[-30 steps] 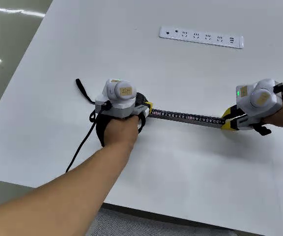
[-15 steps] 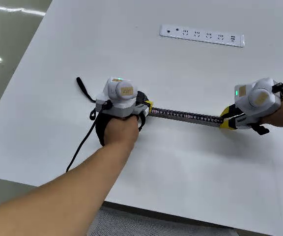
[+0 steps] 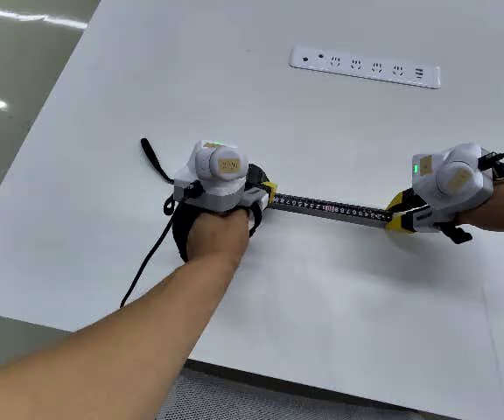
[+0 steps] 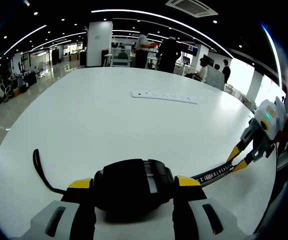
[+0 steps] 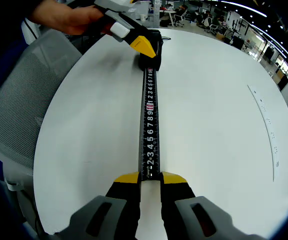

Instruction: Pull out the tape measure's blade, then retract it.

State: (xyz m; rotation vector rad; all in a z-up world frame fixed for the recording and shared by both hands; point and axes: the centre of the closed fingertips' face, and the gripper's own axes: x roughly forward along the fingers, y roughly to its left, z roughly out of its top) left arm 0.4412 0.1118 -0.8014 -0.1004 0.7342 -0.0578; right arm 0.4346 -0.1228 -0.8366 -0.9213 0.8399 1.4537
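Case: black, rounded and chunky case (image 5: 151,54), lying on the desk (image 3: 322,306).
Left claw: the left claw (image 4: 134,182) is spread wide, its yellow-tipped jaws pressed against the two sides of the case, which it grips.
Blade: flat, dark, narrow blade (image 5: 150,125) with white numerals, drawn out of the case in a straight line and lying just above the desk surface.
Right claw: the right claw (image 5: 150,177) is well away from the case, at the blade's far end. Its jaws are nearly closed and their yellow tips pinch the blade's tip.
Strap: thin black loop strap (image 3: 151,160), lying limp on the desk on the side of the case away from the blade.
Strip: long white plastic power strip (image 3: 364,66), flat on the desk, well beyond the case.
Desk: smooth, matte white, with a rounded edge.
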